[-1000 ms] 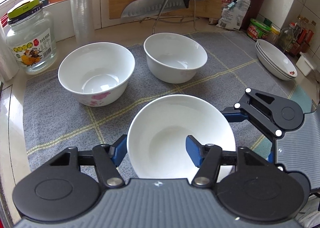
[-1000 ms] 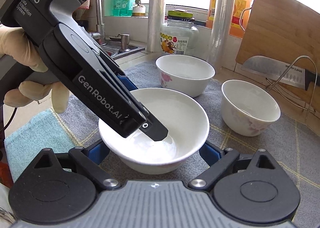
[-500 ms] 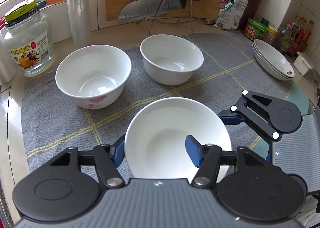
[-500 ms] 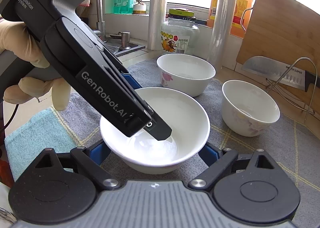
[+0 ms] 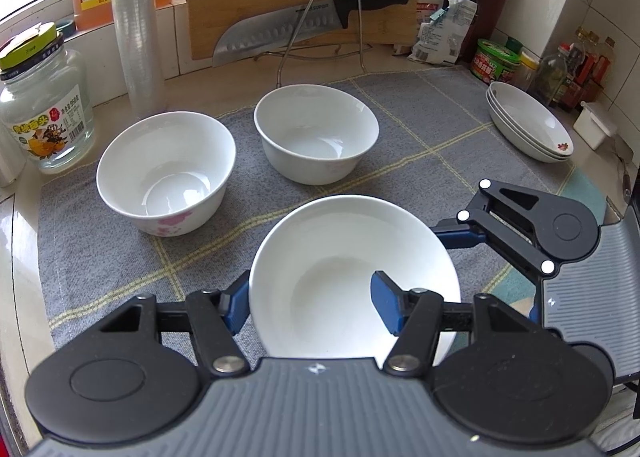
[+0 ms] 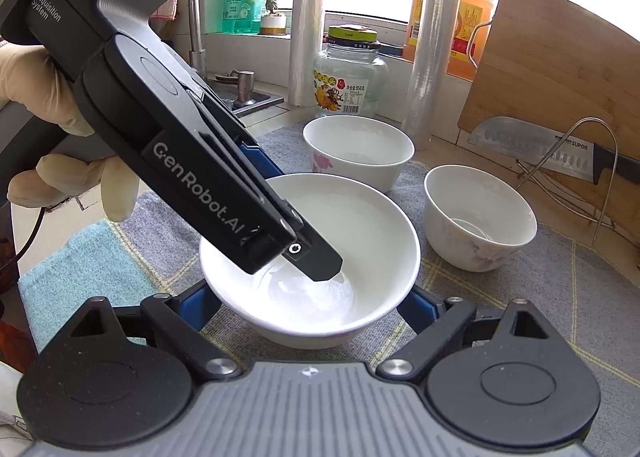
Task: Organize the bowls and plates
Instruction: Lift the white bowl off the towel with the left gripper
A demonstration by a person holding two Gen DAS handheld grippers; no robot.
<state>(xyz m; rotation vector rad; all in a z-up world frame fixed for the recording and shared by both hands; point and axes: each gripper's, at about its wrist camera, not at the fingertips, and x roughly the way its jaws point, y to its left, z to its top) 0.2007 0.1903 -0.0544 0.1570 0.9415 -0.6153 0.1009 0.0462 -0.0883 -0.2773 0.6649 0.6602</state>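
A plain white bowl (image 5: 340, 285) sits nearest on the grey checked cloth (image 5: 100, 257). My left gripper (image 5: 308, 301) is shut on its rim, with one blue pad outside the wall and one inside. In the right wrist view, one of its fingers (image 6: 316, 257) reaches down into the same bowl (image 6: 360, 225). My right gripper (image 6: 306, 309) straddles this bowl from the other side, and its pads touch both sides of the wall. Further back stand a flowered bowl (image 5: 164, 173) and another white bowl (image 5: 316, 137). A stack of plates (image 5: 528, 125) lies at the far right.
A glass jar (image 5: 44, 113) and a cling-film roll (image 5: 136, 17) stand at the back left. A knife on a wire rack (image 5: 304, 21) leans on a cutting board behind the bowls. Bottles and tubs (image 5: 496, 61) crowd the right corner. A sink (image 6: 240, 97) lies beyond a gloved hand (image 6: 60, 177).
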